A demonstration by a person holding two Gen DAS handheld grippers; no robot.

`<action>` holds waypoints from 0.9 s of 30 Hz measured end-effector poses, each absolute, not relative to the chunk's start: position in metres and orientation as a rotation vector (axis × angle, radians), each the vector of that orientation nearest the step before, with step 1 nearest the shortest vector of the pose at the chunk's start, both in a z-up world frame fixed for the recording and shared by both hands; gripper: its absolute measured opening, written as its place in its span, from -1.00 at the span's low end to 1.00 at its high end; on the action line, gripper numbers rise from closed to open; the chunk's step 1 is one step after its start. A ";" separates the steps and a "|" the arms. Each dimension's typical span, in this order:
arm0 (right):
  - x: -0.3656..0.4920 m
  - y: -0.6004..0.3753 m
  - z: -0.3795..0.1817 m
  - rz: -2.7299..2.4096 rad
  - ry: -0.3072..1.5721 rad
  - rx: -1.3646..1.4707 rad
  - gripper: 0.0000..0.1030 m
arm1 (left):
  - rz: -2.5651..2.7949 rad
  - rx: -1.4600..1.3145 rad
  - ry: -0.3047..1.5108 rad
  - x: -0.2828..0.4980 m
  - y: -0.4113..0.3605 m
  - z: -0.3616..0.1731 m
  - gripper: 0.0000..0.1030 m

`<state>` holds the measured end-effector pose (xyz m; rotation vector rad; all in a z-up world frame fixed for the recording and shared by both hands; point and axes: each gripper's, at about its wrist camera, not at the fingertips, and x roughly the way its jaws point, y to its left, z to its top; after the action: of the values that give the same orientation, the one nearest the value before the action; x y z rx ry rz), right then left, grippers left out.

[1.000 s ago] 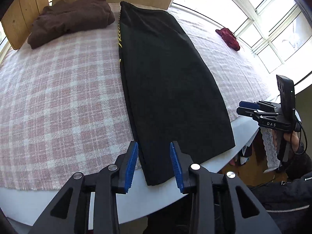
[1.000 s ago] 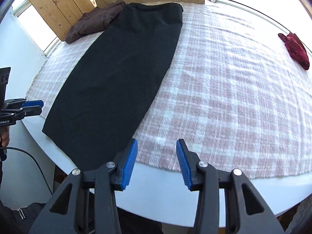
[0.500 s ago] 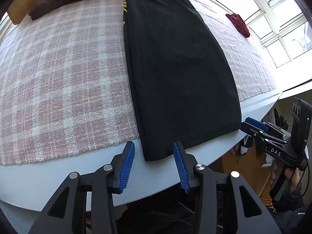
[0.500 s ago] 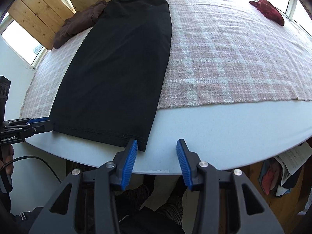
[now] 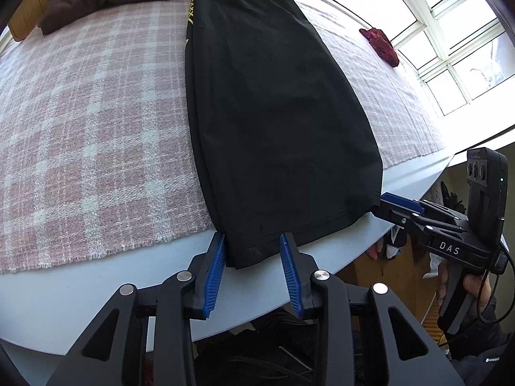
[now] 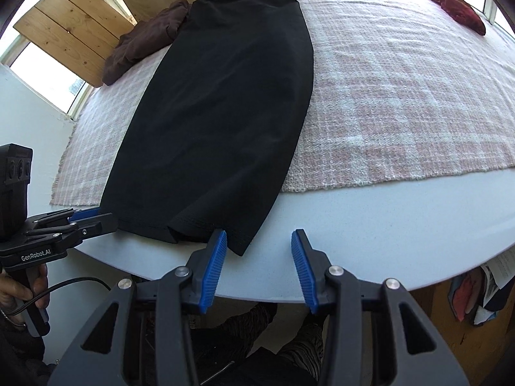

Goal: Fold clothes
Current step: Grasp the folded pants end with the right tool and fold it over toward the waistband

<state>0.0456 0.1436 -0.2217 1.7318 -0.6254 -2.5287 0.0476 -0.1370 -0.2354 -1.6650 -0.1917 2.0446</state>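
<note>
Where black garment (image 5: 273,112) overhangs, both tools gape — hem corners half-hidden.

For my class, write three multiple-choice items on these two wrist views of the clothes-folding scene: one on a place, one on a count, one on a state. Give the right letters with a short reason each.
1. Where does the brown garment lie?
A. at the far end of the table, beside the black garment
B. on the near table edge
C. on the red garment

2. How many garments lie on the checked blanket?
A. one
B. three
C. five

3. How do the jaws of the left gripper stand?
A. shut on the blanket
B. open around the black garment's near corner
C. shut and empty

Answers:
1 A: the brown heap sits next to the black garment's far end.
2 B: black, brown and red pieces show.
3 B: the hem corner lies between the parted blue pads.
</note>
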 end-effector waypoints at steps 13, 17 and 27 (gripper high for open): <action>0.044 0.150 -0.227 -2.465 -0.693 1.775 -0.19 | 2.017 -1.662 -0.226 0.052 -0.140 -0.237 -0.74; 0.042 0.127 -0.224 -2.516 -0.451 1.802 -0.18 | 2.010 -1.663 -0.216 0.047 -0.137 -0.236 -0.78; 0.050 0.099 -0.219 -2.499 -0.250 1.805 -0.80 | 1.989 -1.636 -0.163 0.047 -0.133 -0.232 -0.85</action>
<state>0.0501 0.0990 -0.2187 1.8047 -0.2501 -2.4993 0.0475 -0.1331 -0.2323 -1.6364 -0.1627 1.9888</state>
